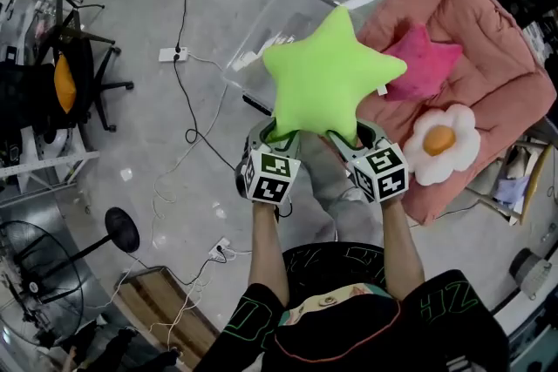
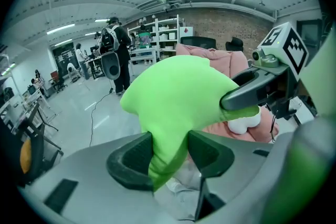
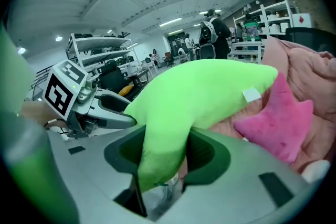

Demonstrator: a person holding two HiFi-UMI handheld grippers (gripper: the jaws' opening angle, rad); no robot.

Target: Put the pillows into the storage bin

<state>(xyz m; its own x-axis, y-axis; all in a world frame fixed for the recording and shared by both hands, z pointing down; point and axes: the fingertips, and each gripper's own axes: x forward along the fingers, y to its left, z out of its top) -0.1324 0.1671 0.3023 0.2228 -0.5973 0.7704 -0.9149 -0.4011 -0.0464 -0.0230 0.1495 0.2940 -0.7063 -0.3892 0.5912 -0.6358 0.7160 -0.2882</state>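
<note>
In the head view, the green star pillow [image 1: 324, 74] is held aloft at centre, with the left gripper [image 1: 275, 133] clamped on its 7 o'clock point and the right gripper [image 1: 349, 135] on its 5 o'clock point. The clear storage bin [image 1: 266, 20] stands on the floor just beyond, at 11 o'clock, and no pillow shows inside it. At 3 o'clock a pink star pillow [image 1: 425, 65] and a flower pillow [image 1: 443, 144] lie on a pink cushion [image 1: 488, 30]. In the left gripper view, both pads squeeze one green point. The right gripper view shows the same pinch on another point. One pillow looks partway there, and two are untouched.
</note>
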